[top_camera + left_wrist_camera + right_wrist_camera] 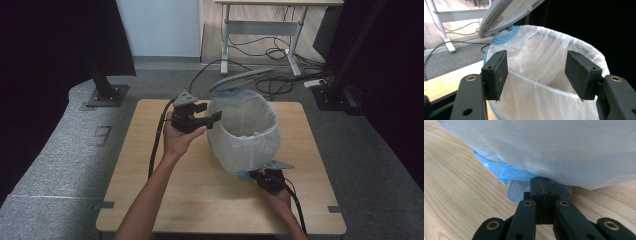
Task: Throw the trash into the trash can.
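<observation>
Gaping wide, your left gripper (216,116) hovered beside the bin (245,131) rim, pads clear of the white liner bag (544,75). Your right gripper (541,187) was clamped shut, empty, tips resting on the grey pedal (517,192) at the bin's foot. Bin stood upright, long axis vertical, lid (240,78) raised behind. It sat mid wooden table (150,165); grey carpet (60,150) around, a desk (265,20) beyond.

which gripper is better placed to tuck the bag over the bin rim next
Probably the left. The left gripper is open, level with the bin liner's rim. The right gripper is shut, pressing the pedal at the bin's base, with the lid up.
</observation>
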### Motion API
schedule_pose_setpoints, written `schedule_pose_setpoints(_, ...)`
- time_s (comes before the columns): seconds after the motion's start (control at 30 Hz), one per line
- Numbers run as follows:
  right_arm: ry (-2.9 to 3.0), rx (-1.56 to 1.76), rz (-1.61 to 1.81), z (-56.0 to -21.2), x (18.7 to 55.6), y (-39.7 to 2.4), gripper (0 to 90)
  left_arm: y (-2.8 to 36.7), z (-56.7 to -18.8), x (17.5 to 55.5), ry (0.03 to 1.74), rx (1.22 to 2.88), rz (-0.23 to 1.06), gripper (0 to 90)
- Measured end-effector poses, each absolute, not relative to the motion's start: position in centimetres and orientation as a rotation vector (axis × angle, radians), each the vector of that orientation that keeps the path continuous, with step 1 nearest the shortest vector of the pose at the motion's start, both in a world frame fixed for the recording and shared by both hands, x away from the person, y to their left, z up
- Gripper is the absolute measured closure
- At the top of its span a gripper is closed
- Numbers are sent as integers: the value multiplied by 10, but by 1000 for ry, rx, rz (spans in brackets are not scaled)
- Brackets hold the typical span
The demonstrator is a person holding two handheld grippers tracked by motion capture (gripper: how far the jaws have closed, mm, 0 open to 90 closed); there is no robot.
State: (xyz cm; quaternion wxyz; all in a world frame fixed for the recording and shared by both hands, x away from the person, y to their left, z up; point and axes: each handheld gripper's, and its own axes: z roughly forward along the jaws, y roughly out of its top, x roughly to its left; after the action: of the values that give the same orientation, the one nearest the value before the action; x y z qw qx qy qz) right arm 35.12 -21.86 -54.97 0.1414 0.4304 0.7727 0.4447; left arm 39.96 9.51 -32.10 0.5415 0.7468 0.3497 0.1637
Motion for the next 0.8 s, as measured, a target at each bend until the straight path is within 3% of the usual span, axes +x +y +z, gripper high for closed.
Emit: schedule_pose_setpoints(0.8,2228,1240,1281,-550,351,-218,888,157,-354,352,866,1753,475,351)
